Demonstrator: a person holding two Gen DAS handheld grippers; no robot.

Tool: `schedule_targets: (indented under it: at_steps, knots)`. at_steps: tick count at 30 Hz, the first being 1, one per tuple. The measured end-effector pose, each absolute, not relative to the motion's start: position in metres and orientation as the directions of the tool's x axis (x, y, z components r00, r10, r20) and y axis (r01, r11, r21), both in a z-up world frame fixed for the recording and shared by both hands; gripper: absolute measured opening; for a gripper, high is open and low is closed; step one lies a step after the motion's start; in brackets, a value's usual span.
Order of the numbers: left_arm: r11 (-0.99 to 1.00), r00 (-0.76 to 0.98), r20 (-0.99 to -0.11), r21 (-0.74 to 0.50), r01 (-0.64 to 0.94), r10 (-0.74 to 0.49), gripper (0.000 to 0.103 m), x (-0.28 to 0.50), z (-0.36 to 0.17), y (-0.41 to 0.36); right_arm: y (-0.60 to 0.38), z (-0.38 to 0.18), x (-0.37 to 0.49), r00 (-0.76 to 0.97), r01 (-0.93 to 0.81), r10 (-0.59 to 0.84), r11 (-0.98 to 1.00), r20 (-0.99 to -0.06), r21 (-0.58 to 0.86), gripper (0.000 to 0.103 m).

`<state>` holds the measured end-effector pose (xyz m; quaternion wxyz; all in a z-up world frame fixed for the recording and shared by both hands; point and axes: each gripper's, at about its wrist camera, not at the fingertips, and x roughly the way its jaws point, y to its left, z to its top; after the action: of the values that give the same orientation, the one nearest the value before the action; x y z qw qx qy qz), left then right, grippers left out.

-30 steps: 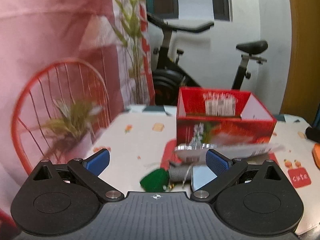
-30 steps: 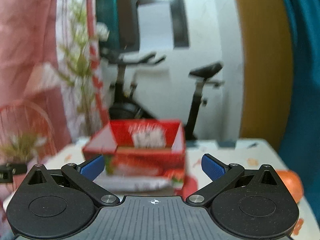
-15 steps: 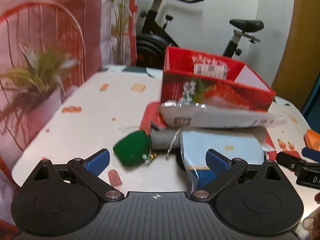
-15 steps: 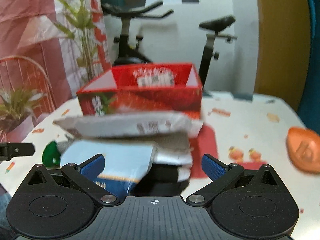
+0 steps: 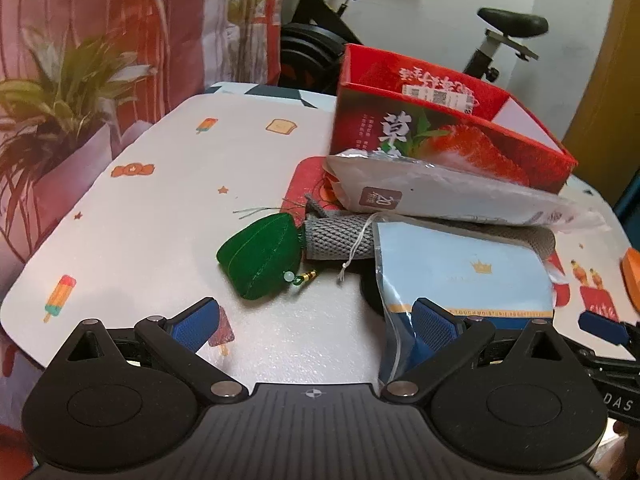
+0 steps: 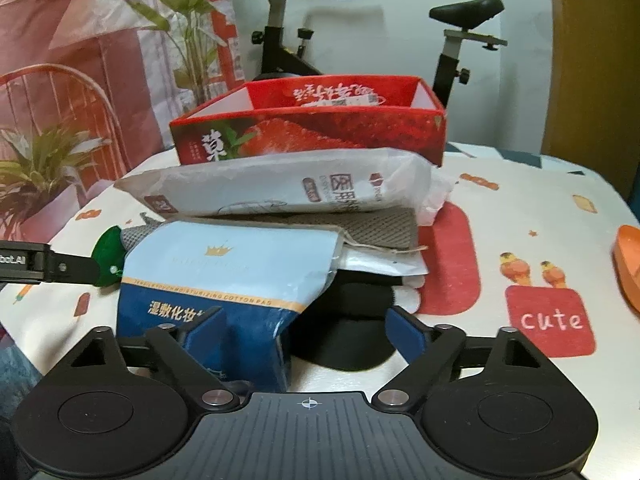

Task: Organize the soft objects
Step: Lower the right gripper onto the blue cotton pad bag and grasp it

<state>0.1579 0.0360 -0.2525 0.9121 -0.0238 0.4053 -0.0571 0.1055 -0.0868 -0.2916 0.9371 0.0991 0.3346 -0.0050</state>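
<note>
A pile of soft goods lies on the printed table in front of an open red strawberry box (image 5: 440, 140) (image 6: 312, 136). It holds a white packet (image 5: 440, 196) (image 6: 288, 188), a grey knit cloth (image 5: 340, 236) (image 6: 376, 224), a light-blue cotton-pad pouch (image 5: 460, 272) (image 6: 232, 272) and a black item (image 6: 348, 320) under it. A green plush charm (image 5: 260, 256) (image 6: 108, 248) lies at the pile's left. My left gripper (image 5: 314, 320) is open over bare table, its right finger by the pouch's corner. My right gripper (image 6: 306, 328) is closing, with the pouch's lower corner and the black item between its jaws; the pads do not press.
An orange item (image 6: 628, 264) sits at the table's right edge. A potted plant (image 5: 60, 92) and a red wire chair stand off the left edge. An exercise bike (image 6: 288, 40) is behind the box. Bare tabletop (image 5: 160, 208) lies left of the pile.
Both grippers have sunk and tipped down toward the pile, which now fills the lower views. The right jaws have narrowed around the pouch's corner.
</note>
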Motion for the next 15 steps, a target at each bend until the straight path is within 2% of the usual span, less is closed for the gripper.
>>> schedule_targets:
  at_steps: [3, 5, 8, 10, 15]
  knots:
    - [0.991, 0.665, -0.736, -0.068, 0.113, -0.126, 0.099, 0.157, -0.253, 0.029, -0.085, -0.294, 0.107, 0.775, 0.051, 0.089, 0.978, -0.626, 0.202, 0.076]
    - [0.986, 0.655, -0.737, -0.103, 0.131, -0.164, 0.094, 0.157, -0.254, 0.028, -0.085, -0.294, 0.107, 0.776, 0.031, 0.112, 0.976, -0.621, 0.215, 0.073]
    - [0.976, 0.630, -0.746, -0.154, 0.153, -0.216, 0.083, 0.160, -0.257, 0.028, -0.084, -0.296, 0.108, 0.774, 0.009, 0.141, 0.972, -0.618, 0.233, 0.068]
    - [0.976, 0.623, -0.753, -0.136, 0.168, -0.212, 0.070, 0.160, -0.261, 0.022, -0.084, -0.297, 0.109, 0.770, 0.000, 0.159, 0.969, -0.618, 0.249, 0.063]
    - [0.953, 0.590, -0.752, -0.179, 0.244, -0.292, 0.059, 0.158, -0.265, 0.013, -0.084, -0.300, 0.111, 0.763, -0.019, 0.198, 0.958, -0.615, 0.285, 0.058]
